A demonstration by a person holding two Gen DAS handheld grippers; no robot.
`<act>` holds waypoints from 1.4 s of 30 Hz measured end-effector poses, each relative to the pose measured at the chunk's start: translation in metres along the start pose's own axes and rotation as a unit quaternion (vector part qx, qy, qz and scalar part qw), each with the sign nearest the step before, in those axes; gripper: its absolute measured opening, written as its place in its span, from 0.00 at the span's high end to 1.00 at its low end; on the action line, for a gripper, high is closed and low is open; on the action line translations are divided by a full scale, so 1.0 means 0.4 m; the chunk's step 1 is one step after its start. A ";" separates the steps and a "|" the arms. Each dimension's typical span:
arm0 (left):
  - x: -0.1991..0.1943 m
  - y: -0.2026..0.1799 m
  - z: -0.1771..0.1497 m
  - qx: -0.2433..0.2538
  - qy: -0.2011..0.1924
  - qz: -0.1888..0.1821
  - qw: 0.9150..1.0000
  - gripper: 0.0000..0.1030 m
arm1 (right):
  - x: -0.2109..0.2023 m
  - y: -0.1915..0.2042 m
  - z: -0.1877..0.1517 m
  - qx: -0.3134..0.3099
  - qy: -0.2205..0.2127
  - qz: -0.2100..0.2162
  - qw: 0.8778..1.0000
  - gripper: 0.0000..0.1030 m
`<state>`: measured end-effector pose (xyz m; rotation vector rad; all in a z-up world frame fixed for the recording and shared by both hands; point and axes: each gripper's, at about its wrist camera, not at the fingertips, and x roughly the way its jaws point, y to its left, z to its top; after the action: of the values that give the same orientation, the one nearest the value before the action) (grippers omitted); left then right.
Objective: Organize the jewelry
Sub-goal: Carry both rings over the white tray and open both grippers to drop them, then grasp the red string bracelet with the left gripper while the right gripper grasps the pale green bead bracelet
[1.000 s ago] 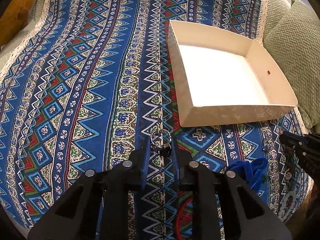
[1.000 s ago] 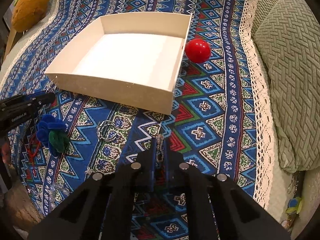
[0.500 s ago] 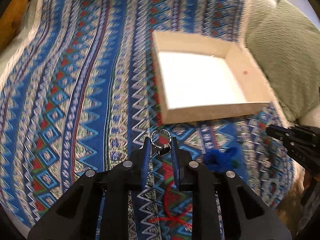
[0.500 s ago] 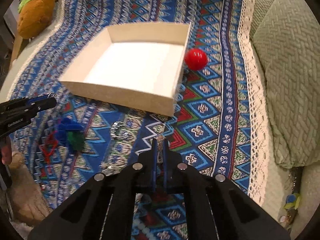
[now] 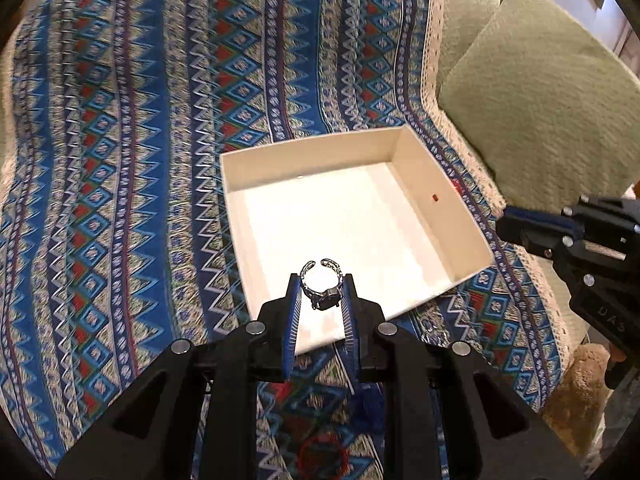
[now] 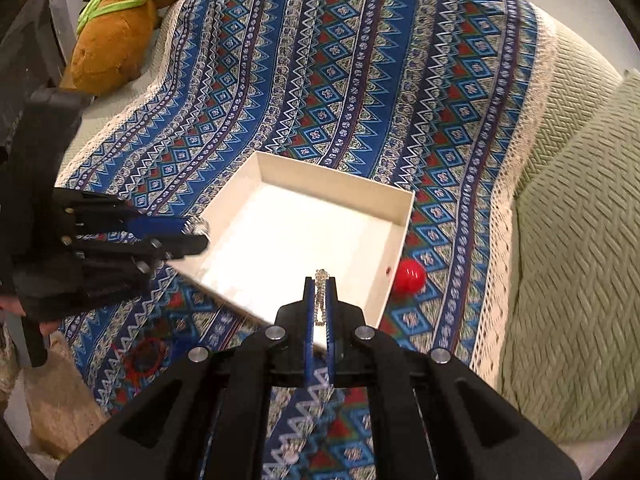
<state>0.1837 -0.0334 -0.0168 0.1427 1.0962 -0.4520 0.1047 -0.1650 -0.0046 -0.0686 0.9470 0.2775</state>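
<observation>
Left tool (image 5: 321, 294): clamped on open silver ring (image 5: 322, 284), dark stone at lower side; held above near edge of white box (image 5: 440, 192)
Right tool (image 6: 320, 292): pinched tight on silver chain (image 6: 320, 300), chain upright between pads; held over near wall of same box
Box: shallow, open-topped, resting on blue patterned throw (image 5: 120, 160)
Red ball (image 6: 409, 276): on throw, just beside box's right wall
Green cushion (image 5: 540, 100): right of throw
Brown plush toy (image 6: 120, 28): far left
</observation>
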 end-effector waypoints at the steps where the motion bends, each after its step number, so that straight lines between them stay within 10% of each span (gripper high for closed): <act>1: 0.014 0.001 0.005 0.000 0.006 -0.002 1.000 0.80 | 0.018 0.000 0.016 -0.002 0.004 0.001 1.000 0.94; 6: 0.060 0.007 0.011 0.011 0.023 0.000 1.000 0.77 | 0.078 -0.018 0.040 -0.006 0.017 0.004 1.000 0.94; 10: 0.057 0.019 0.002 0.027 0.016 0.032 0.999 0.30 | 0.081 -0.033 0.043 0.001 0.013 0.001 1.000 0.87; 21: -0.159 0.056 -0.105 0.019 -0.054 0.054 0.997 0.09 | -0.095 -0.057 -0.027 0.022 -0.027 -0.026 0.999 0.64; 39: -0.014 0.028 -0.359 0.031 0.034 0.101 0.994 0.11 | -0.085 0.008 -0.396 0.088 0.095 -0.020 0.991 0.64; 42: 0.013 0.029 -0.370 0.028 0.052 0.097 0.994 0.26 | -0.073 0.018 -0.412 0.087 0.109 -0.015 0.990 0.64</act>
<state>0.0684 0.0243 -0.0902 0.3217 1.1599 -0.3029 -0.0438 -0.1938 -0.0769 0.0478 1.1824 0.1611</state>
